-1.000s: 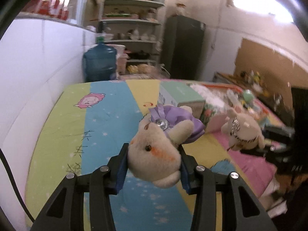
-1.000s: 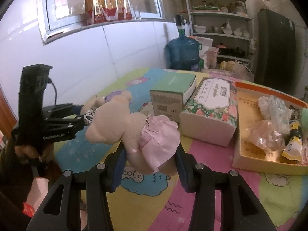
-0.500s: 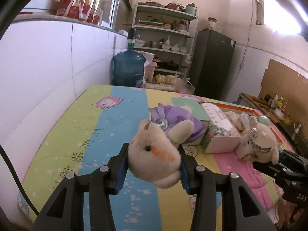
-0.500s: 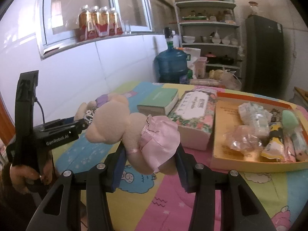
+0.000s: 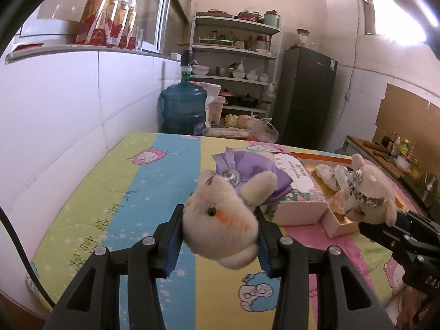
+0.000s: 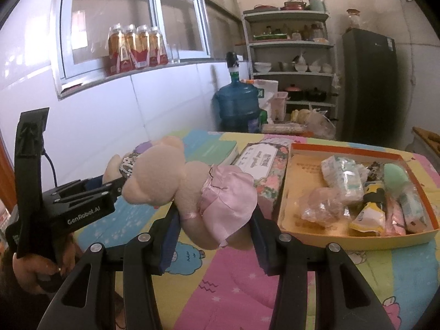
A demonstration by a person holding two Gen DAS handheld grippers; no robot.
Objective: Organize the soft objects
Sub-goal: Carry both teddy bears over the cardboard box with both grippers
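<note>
We are holding one plush per tool, both lifted clear of the worktop (image 5: 154,181). The left tool (image 5: 220,236) is clamping the purple-dress bunny (image 5: 220,220) by the head, its long axis running away from the tool toward the tissue box (image 5: 297,189), dress end farthest out and partly covering the box in this view. The right tool (image 6: 214,233) is gripping the pink-dress bear (image 6: 192,189) around the lower body, long axis lying crosswise, head pointing away from the orange tray (image 6: 288,192) and almost touching the left tool body in the right wrist view. We are judging this as mid-carry, no drop spot committed yet. Key relation: the two tools are sitting close side by side on the near side of the tissue box, so either plush going down means separating first. Open room is the striped cloth on the window side of the tissue box, on the left tool's side; we are reading the left tool as nearer to it. On the other side of the tissue box, the tray is full of packets and the green book (image 6: 217,148) is sitting behind the box, so little space there. The near worktop edge is just beneath both tools; we are watching that a floppy plush released here could roll off.
</note>
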